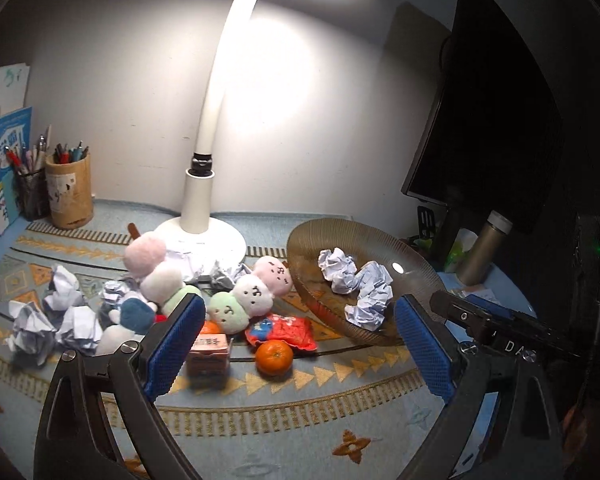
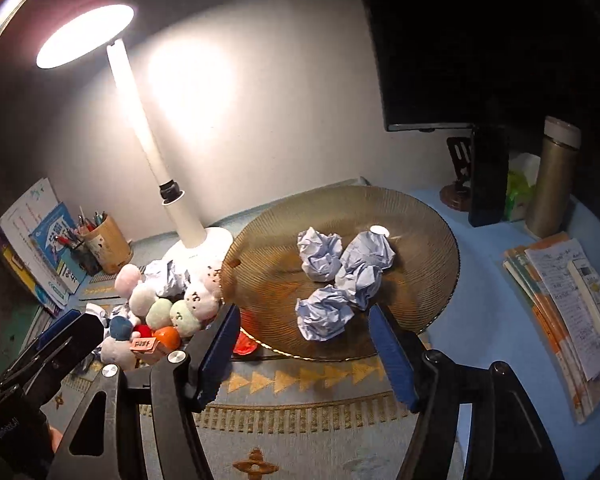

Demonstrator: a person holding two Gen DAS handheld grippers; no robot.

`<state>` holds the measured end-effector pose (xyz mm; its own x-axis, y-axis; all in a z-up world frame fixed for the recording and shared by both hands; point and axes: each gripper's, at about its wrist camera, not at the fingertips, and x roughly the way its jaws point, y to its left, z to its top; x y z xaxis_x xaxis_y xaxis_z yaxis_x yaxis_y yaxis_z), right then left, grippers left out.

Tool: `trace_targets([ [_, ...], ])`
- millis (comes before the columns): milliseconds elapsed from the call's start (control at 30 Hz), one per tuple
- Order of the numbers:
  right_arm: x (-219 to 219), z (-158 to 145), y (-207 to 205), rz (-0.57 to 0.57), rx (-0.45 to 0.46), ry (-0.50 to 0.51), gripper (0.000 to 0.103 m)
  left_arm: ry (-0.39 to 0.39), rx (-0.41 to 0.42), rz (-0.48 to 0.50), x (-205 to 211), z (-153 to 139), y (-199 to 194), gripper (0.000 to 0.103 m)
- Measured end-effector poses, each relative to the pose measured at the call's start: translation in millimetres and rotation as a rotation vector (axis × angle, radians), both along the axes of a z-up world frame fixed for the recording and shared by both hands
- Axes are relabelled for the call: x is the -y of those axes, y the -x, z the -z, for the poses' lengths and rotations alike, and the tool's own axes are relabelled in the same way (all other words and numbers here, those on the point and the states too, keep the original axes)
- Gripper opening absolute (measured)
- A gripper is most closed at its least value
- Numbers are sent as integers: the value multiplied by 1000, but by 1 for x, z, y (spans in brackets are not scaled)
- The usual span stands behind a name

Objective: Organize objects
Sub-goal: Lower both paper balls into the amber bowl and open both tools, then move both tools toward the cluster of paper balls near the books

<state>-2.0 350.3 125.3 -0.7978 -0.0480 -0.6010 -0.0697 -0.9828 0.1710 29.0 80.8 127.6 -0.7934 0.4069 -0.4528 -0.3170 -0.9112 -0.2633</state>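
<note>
Crumpled paper is basically what the next move hangs on, so here's how it lies. Three balls (image 2: 340,276) are already sat in the amber plate (image 2: 428,216), just ahead of the right gripper (image 2: 304,354), whose jaws are parted with nothing pinched between them; the nearest ball is framed right beyond the blue pads (image 2: 392,356). More balls (image 1: 56,316) are left loose on the mat (image 1: 300,412), and those are found ahead and off to the left of the left gripper (image 1: 300,344), past its left pad (image 1: 172,344). That gripper is spread wide and empty too. Straight ahead of it only a mandarin (image 1: 274,357), a pink carton (image 1: 208,354) and a red packet (image 1: 288,330) are seen, with the plush toys (image 1: 244,296) a bit further on and a few more paper wads tucked near the lamp base (image 1: 228,240). So the left hand is judged nearer to the leftover paper, and a swing to its own left would probably be needed, while the plate lies ahead and to its right. No long axis is really offered by the wads, being roughly round, so any approach angle should do. Soft and springy stuff, likely easy to squash. The right gripper can be seen poking in at the right edge of the left view, just beside the plate.
</note>
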Motion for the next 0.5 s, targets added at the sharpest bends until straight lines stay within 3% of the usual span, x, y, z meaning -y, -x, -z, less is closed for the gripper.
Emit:
trace_targets([
  [100, 41, -4, -15, -73, -31, -48, 65, 30, -38, -101, 39, 0, -30, 97],
  [233, 87, 11, -27, -151, -43, -68, 65, 140, -25, -273, 87, 30, -57, 99],
  [367, 118, 42, -20, -208, 2, -37, 65, 176, 40, -325, 115, 60, -53, 99],
  [500, 138, 70, -12, -229, 31, -60, 65, 163, 90, -345, 128, 81, -41, 99],
])
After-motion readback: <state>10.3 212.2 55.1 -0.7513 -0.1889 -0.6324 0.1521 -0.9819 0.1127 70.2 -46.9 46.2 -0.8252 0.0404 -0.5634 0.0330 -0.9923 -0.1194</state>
